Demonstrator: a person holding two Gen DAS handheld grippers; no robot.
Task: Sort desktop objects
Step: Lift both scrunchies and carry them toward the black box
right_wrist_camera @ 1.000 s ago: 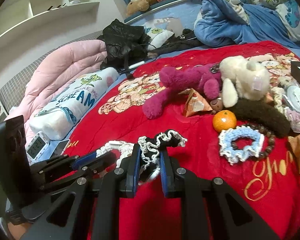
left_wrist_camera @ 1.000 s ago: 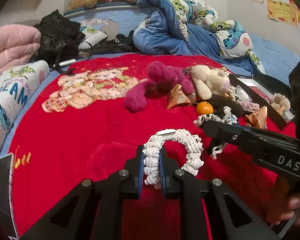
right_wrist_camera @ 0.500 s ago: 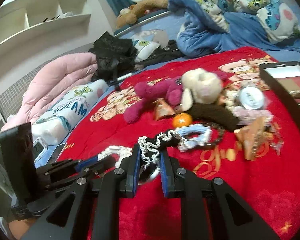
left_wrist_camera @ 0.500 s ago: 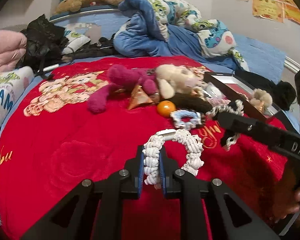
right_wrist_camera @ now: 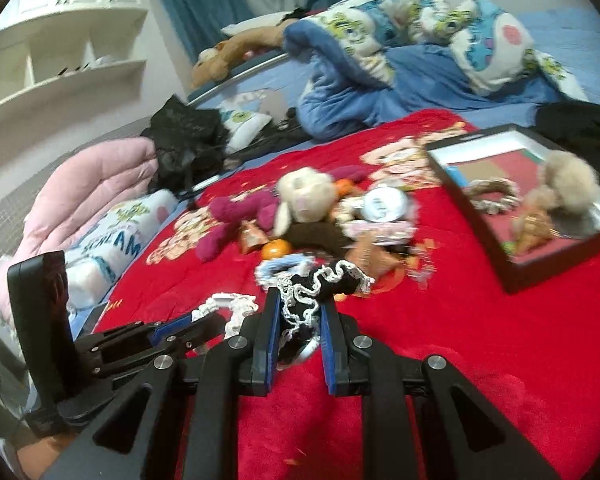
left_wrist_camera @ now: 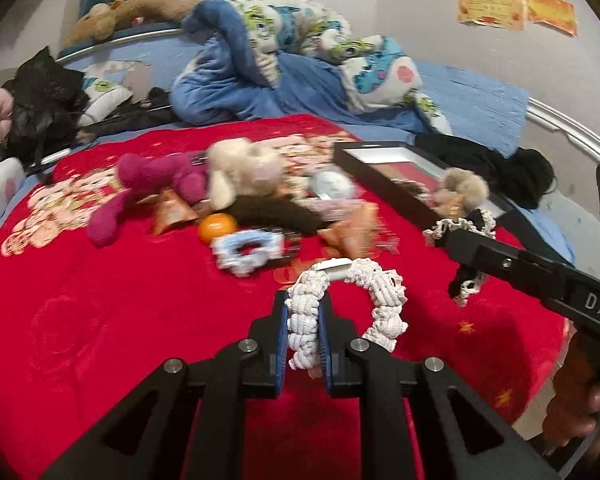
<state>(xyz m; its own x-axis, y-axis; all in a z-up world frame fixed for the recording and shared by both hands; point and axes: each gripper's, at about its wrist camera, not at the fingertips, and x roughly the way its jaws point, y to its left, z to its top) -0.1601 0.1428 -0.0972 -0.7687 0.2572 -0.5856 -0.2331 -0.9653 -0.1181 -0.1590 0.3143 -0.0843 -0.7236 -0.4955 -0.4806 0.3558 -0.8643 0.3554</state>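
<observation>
On the red plush blanket [right_wrist_camera: 480,352], at nine o'clock of the heap, a magenta plush toy [right_wrist_camera: 236,216] is seen; beside it, toward three o'clock, a cream plush dog [right_wrist_camera: 300,196] is lying, with a small orange fruit [right_wrist_camera: 276,249] at its six o'clock; just below the fruit a light blue crocheted scrunchie [left_wrist_camera: 246,250] is placed. In the left wrist view the left gripper [left_wrist_camera: 304,324] is found at six o'clock; its jaws are narrow and are closed on a white braided rope bracelet [left_wrist_camera: 364,292], one side of the loop being pinched between the blue pads while the rest stands out toward one o'clock. In the right wrist view the right gripper [right_wrist_camera: 298,316] is also at six o'clock; its jaws are narrow and are closed on a black scrunchie with white lace edge [right_wrist_camera: 328,286], which is held above the blanket; the loose part spreads toward twelve o'clock. At two o'clock a black rectangular tray with low walls [right_wrist_camera: 540,272] is set on the blanket; inside it a fluffy beige pompom [right_wrist_camera: 568,180] and a beige braided ring [right_wrist_camera: 492,194] are kept; further contents are blurred.
</observation>
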